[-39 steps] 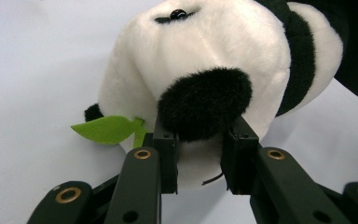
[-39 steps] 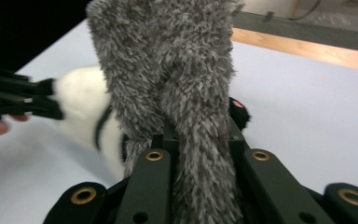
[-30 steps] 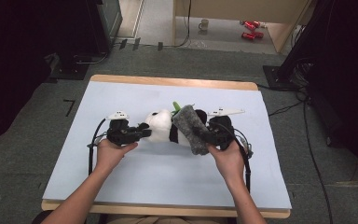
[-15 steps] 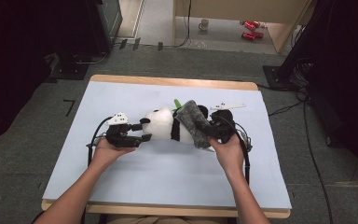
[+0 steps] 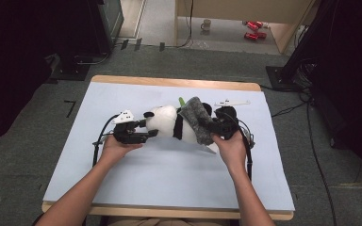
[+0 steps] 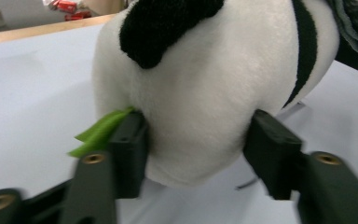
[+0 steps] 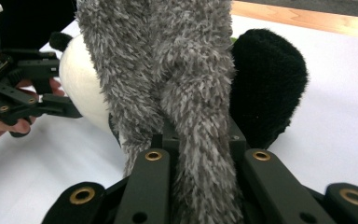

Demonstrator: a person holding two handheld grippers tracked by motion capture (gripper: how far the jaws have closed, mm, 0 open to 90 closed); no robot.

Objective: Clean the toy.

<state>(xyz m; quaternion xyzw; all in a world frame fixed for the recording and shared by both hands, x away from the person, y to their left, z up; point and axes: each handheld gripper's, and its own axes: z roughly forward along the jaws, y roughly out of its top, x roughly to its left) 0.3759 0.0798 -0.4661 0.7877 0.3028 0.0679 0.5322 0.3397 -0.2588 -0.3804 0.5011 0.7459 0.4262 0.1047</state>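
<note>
At the middle of the light blue mat (image 5: 136,188), a plush panda (image 5: 167,123) lies on its side, white head toward your left hand, black-and-white body toward your right. A green felt leaf (image 6: 98,133) sticks out beside the head, and a second green tip (image 5: 182,100) shows behind the body in the high view.

Grey fuzzy cloth (image 5: 198,125): draped over the panda's body at the end nearer your right hand. In the right gripper view it hangs down the centre in front of a black plush limb (image 7: 268,84).

Right gripper (image 5: 214,126): your jaws are clenched on the grey fuzzy cloth, which runs down between them with the pads pressed in from both sides.

Left gripper (image 5: 150,134): your jaws sit on either side of the white head. They have just been closing in, and the left gripper view shows both pads against the plush, the near one touching the green felt leaf. Count this as a light grasp on the head.

Your left hand (image 5: 115,149) and right hand (image 5: 231,148) each hold a gripper body from below, forearms entering from the near edge.

Wooden table (image 5: 169,83): carries the mat, its bare edge showing along the far side.

Floor beyond: a mug (image 5: 207,24) and red cans (image 5: 250,29), well apart from the table.
</note>
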